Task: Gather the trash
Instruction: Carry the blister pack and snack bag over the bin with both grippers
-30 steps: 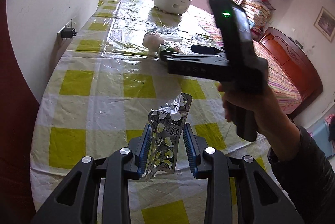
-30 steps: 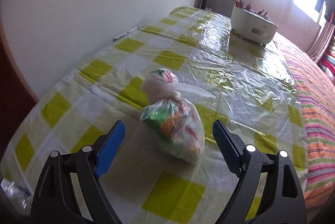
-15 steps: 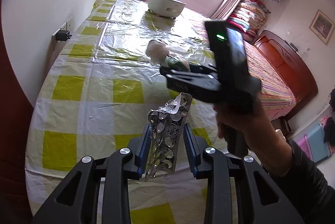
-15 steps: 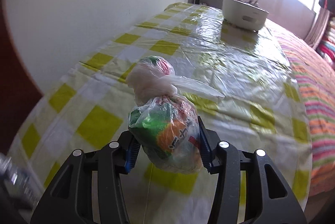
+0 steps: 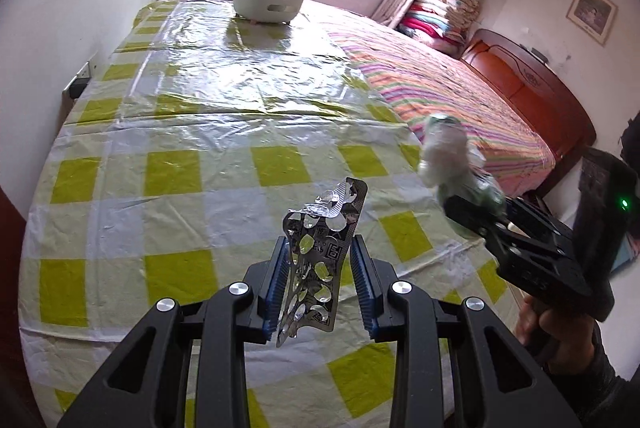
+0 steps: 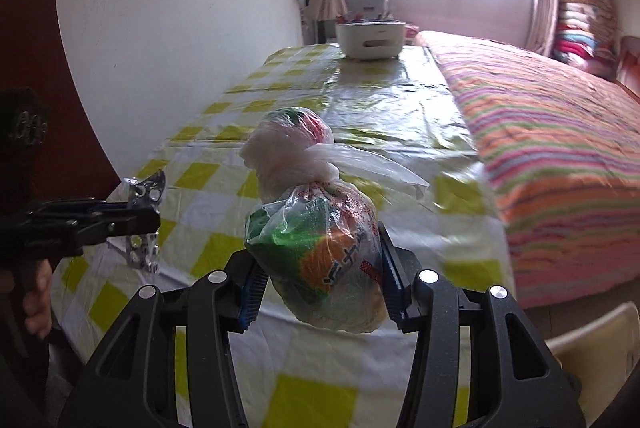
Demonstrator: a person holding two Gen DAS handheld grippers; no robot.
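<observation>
The knotted clear plastic bag of green and orange wrappers (image 6: 320,248) sits up off the yellow-and-white checked plastic tablecloth (image 5: 200,132), pinched across its fat lower half by the right gripper (image 6: 320,288), whose blue-padded jaws are closed part-way onto it and bulge the film between them; the knot and loose tail point away toward the far end of the table. In the left wrist view that bag shows at the right, out past the table's near right corner. To its left, the crumpled silver foil blister sheet (image 5: 320,264) stands on end between the jaws of the left gripper (image 5: 322,288), long axis upright, the left pad against its edge and the right pad just beside it, so the grip looks light. Both pieces are already lifted. No bin shows, so I judge each arm must carry its load off the table. A white round pot (image 5: 268,2) rests at the far end.
</observation>
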